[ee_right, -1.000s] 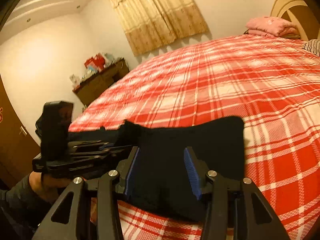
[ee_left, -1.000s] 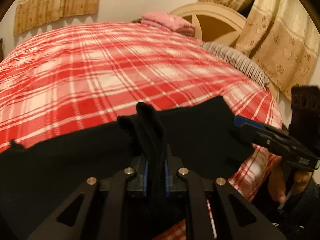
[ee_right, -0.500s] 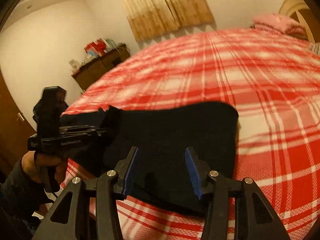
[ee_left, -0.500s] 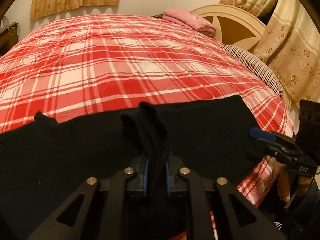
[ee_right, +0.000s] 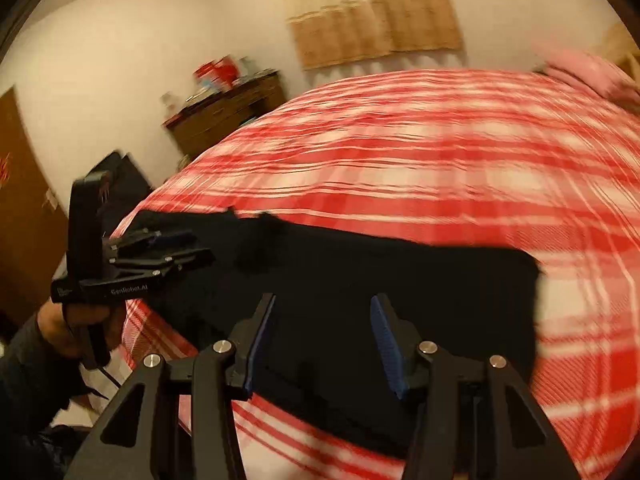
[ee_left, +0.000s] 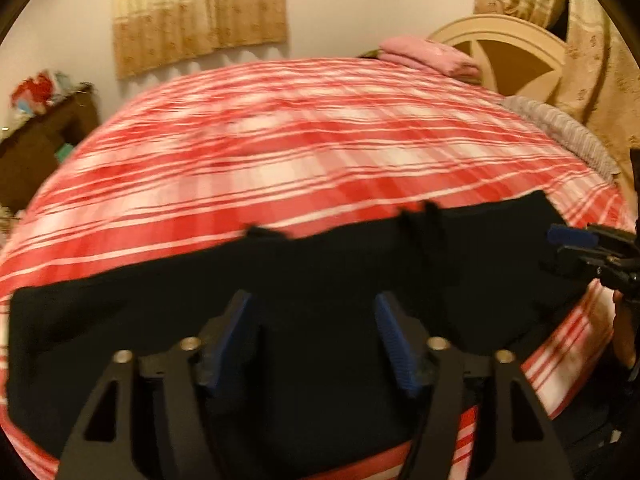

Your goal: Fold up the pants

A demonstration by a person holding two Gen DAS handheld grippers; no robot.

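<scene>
Left claw (ee_left: 314, 336) opening above pants (ee_left: 320, 280), seemingly flush with bed (ee_left: 280, 160) edge.

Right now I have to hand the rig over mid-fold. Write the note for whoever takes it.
Left gripper: jaws opening, nothing pinched, black pants lying below.
Right gripper: jaws apart over the pants, pads not pressing cloth.
Pants lie flat as a long band along the near edge of the red plaid bed.
Done: cloth laid down and let go.
Left: at least one more fold looks likely.
</scene>
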